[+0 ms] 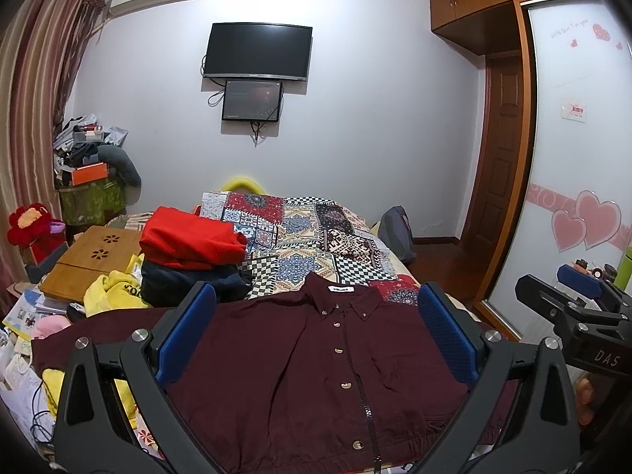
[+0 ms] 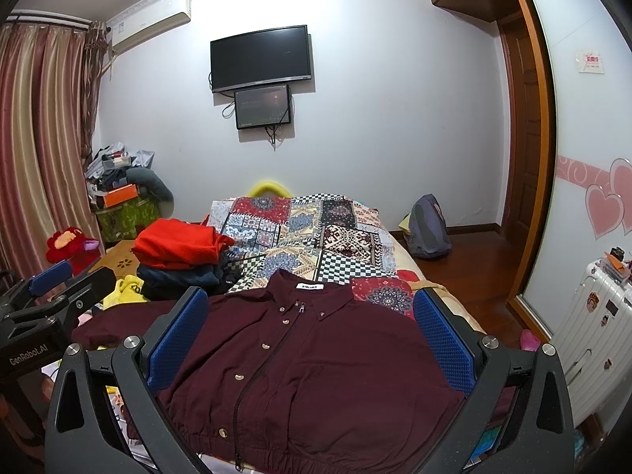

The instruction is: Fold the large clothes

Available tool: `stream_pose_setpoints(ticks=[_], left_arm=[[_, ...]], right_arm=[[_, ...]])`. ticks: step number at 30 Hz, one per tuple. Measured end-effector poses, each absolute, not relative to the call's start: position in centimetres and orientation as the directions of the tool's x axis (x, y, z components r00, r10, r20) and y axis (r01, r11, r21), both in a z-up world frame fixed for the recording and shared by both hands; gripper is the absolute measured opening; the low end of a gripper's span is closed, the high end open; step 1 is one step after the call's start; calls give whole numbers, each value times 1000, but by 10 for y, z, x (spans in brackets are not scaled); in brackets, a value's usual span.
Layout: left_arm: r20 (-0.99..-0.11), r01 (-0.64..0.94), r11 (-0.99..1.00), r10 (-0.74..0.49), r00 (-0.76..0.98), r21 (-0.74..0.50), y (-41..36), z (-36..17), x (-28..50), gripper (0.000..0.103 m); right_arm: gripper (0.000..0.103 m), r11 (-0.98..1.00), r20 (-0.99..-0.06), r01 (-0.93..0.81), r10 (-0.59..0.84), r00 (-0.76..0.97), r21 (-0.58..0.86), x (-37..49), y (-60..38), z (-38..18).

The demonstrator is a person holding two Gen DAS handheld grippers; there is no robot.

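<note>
On the bed with its patchwork-print quilt [image 1: 316,233], the maroon button-and-zip jacket [image 1: 316,363] lies flat, front up, sleeves out, still unfolded, so with the left gripper [image 1: 316,335] and right gripper [image 2: 312,339] both released and empty, each next needs a sleeve.

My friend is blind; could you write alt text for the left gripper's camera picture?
A maroon jacket lies flat, front up, on a bed, framed by the open left gripper. Folded red clothes sit behind it; the right gripper shows at the edge.
</note>
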State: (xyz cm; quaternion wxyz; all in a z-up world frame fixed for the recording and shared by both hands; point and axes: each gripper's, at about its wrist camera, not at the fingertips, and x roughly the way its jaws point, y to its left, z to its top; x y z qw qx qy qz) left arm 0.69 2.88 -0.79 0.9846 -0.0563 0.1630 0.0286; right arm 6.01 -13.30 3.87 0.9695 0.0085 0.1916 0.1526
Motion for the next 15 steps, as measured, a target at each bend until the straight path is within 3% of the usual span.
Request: stream_pose_setpoints(ticks=[15], left_arm=[[-347,-105,988,59,936,-116,49,-14,20,103]], right_arm=[[103,952,-388,-302,298,872,52,73,-122,35]])
